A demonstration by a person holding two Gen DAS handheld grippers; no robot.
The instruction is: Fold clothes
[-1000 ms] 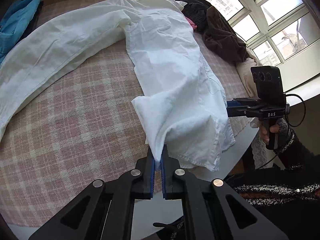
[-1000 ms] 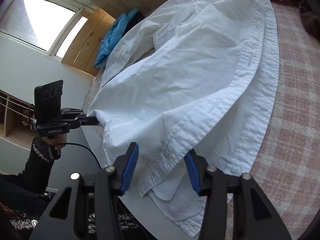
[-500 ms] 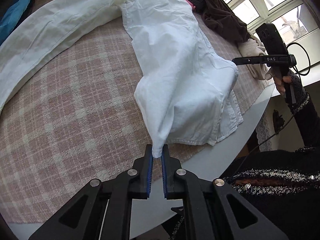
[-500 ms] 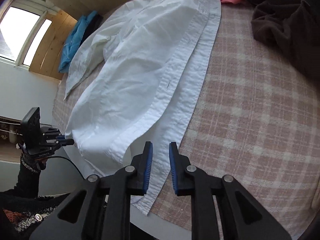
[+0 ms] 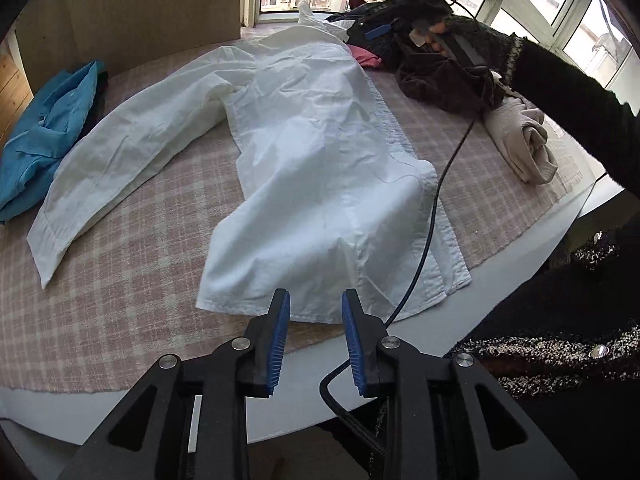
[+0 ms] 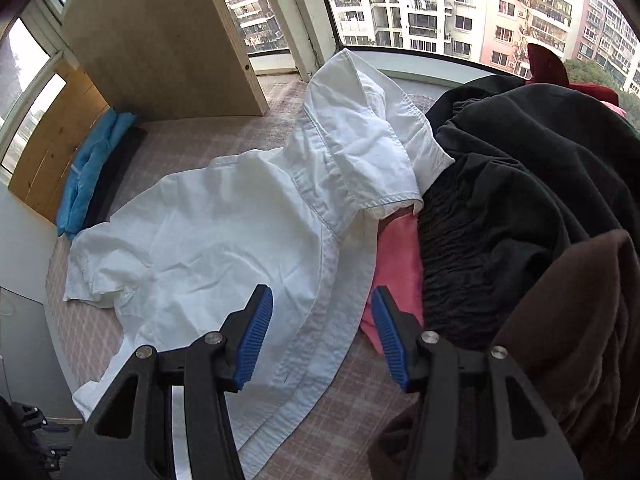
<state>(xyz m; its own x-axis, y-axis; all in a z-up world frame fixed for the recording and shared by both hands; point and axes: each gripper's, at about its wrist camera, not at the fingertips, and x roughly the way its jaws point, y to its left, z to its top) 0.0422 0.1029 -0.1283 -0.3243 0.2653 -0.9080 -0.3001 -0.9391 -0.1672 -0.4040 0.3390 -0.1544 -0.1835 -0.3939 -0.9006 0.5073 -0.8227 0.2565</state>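
Note:
A white shirt (image 5: 320,152) lies on the pink checked table cover (image 5: 112,280), one half folded over the other, one sleeve (image 5: 120,160) stretched out to the left. My left gripper (image 5: 314,308) stands open just above the shirt's near hem, holding nothing. Far across the table the right gripper (image 5: 400,26) hovers by the collar in a gloved hand. In the right wrist view my right gripper (image 6: 320,312) is open over the shirt's front placket (image 6: 316,320), near the collar (image 6: 360,140).
A heap of black and brown clothes (image 6: 520,220) with a pink garment (image 6: 396,260) lies right of the collar. A blue garment (image 5: 44,132) sits at the far left, a rolled beige cloth (image 5: 520,140) at the right. A black cable (image 5: 428,220) crosses the shirt. The table's white edge (image 5: 280,368) is close.
My left gripper has let go of the shirt's hem corner and opened; the hem now lies flat. My right gripper moved from the hem up to the collar end and opened.

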